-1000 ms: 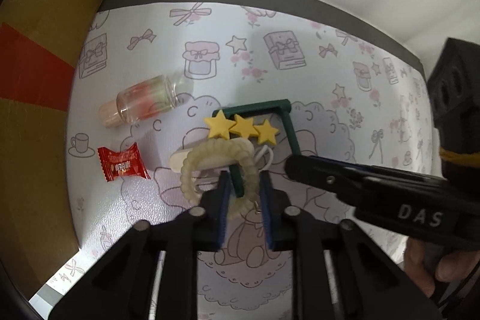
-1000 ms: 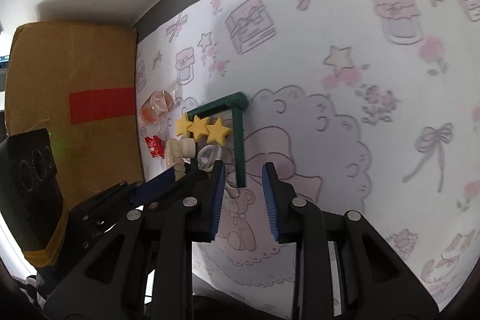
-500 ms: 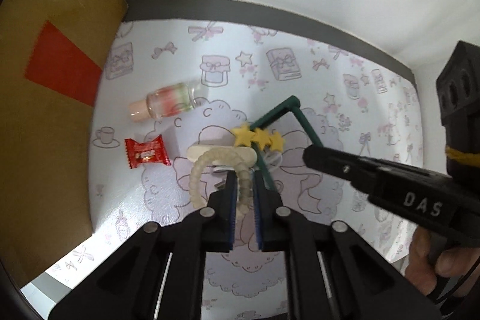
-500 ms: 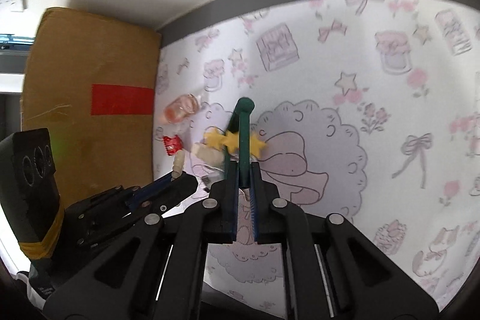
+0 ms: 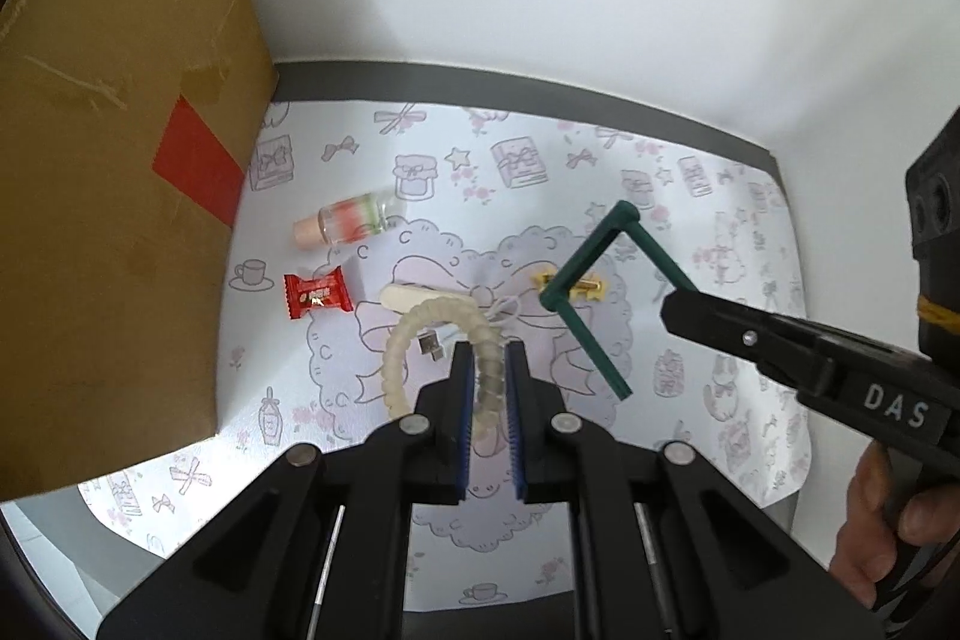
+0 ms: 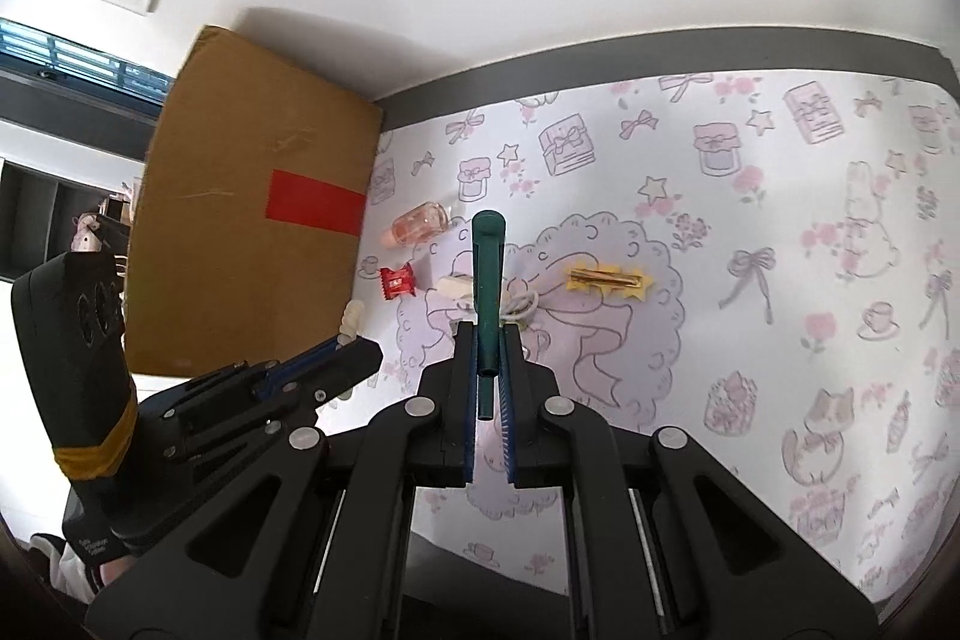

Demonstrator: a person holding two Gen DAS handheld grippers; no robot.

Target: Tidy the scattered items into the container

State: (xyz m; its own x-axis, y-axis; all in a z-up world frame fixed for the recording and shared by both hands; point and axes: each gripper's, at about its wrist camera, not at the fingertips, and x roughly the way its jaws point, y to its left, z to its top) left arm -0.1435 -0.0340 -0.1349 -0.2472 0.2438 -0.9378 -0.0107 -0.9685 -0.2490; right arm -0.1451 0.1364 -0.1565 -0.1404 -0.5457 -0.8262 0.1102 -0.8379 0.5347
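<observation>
The left gripper (image 5: 487, 370) is clamped on a cream beaded bracelet (image 5: 447, 340), lifted at lower centre of its view. The right gripper (image 6: 487, 358) pinches one leg of a dark green square frame (image 6: 487, 280), raised above the patterned mat (image 6: 780, 280). On the mat, mid-frame in the left view, lie a red candy (image 5: 317, 294), a small clear bottle (image 5: 348, 224), a white cable (image 5: 420, 301) and a yellow star hair clip (image 6: 609, 279). A cardboard box (image 5: 108, 196) fills the left side.
</observation>
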